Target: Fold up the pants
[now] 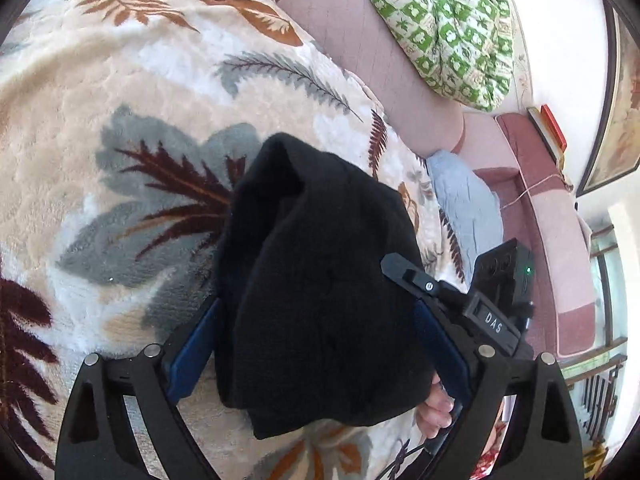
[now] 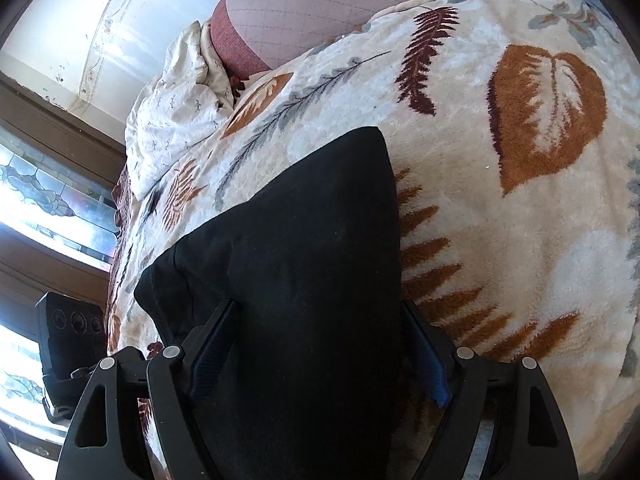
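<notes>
The black pants [image 1: 320,280] are bunched between the blue-padded fingers of my left gripper [image 1: 316,312], held over the leaf-patterned fleece blanket [image 1: 120,120]. In the right wrist view the pants [image 2: 304,280] fill the space between the fingers of my right gripper [image 2: 316,320] and stretch forward onto the blanket [image 2: 520,240]. The fingertips of both grippers are hidden by the cloth, so the jaw gaps cannot be read. The right gripper's body [image 1: 492,304] shows beside the pants in the left wrist view, and the left gripper's body [image 2: 68,344] shows at the right wrist view's left edge.
A pink sofa back [image 1: 360,40] runs behind the blanket with a green patterned cushion [image 1: 452,28] on it. A light blue cloth [image 1: 464,200] lies by the armrest. A white crumpled cloth [image 2: 176,120] lies at the blanket's far corner. Windows [image 2: 40,200] stand beyond.
</notes>
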